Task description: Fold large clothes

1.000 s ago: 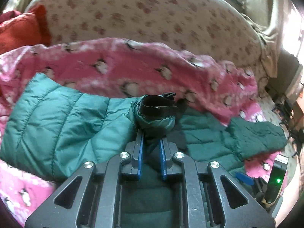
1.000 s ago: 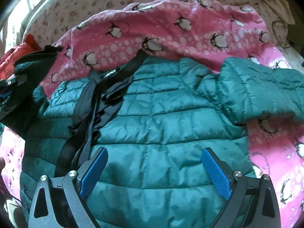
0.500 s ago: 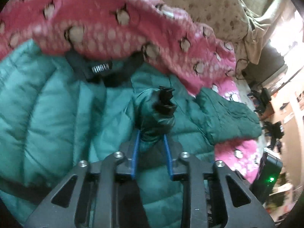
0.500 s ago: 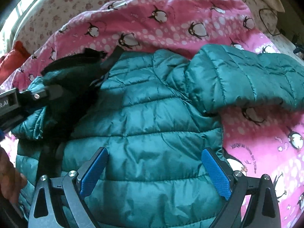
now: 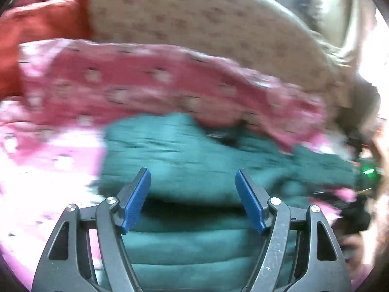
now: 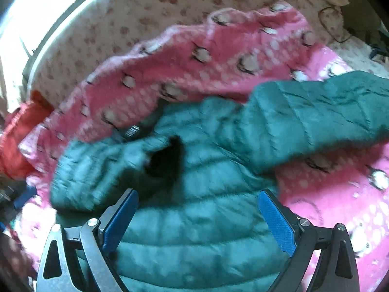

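The green puffer jacket (image 6: 209,209) lies on the pink penguin blanket (image 6: 218,56), one sleeve (image 6: 107,165) folded across its body, probably to narrow it, while the left gripper (image 5: 193,194) and right gripper (image 6: 198,215) hover wide apart, holding nothing.

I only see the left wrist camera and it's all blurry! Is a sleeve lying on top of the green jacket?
Observer: Yes. One sleeve lies across the green jacket, with its dark cuff near the middle.
Operator: What about the other sleeve?
Observer: The other sleeve sticks out sideways onto the pink blanket.
Operator: Is the right claw holding anything?
Observer: No. The right claw is open above the jacket, gripping nothing.
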Tool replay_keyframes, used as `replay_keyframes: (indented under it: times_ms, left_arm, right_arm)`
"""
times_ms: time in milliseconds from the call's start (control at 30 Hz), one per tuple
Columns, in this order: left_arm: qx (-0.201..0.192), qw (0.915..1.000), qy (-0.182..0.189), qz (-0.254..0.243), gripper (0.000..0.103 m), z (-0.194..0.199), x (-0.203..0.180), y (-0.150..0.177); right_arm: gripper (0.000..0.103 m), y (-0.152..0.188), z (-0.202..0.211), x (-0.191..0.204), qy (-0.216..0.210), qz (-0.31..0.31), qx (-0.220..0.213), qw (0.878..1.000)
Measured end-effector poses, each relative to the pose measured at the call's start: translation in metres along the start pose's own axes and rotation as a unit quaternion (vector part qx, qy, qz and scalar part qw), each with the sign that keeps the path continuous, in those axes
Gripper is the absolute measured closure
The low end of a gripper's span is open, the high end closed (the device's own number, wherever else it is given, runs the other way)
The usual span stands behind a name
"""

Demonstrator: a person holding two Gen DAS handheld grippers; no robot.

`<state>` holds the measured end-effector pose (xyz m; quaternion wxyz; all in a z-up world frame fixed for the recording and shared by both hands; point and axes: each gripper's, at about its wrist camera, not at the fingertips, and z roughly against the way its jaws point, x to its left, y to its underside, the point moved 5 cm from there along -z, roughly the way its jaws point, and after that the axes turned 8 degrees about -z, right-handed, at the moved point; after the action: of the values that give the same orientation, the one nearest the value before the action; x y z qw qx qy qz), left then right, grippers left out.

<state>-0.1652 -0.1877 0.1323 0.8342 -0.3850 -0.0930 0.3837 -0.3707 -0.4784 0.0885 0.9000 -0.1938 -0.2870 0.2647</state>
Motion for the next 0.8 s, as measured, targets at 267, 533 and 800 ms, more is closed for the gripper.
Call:
replay_keyframes:
  times_ms: [267,533,800]
  left_arm:
    - [0.039,0.9937,-0.059,0.087,0.031,-0.017,0.073,0.027]
    - [0.024,0.9916,-0.080,0.099,0.031,-0.020,0.093,0.020]
    - [0.060,0.9912,-0.091,0.076,0.031,-0.057,0.078,0.021]
  right_arm:
    - [0.044,0.004,-0.078,0.042,-0.040,-0.008,0.101,0.994]
    - [0.087,-0.021,-0.046,0.035,0.035,0.068,-0.025,0.997]
    - [0.081,-0.019,-0.082,0.014,0.081,0.099,0.018,0.992]
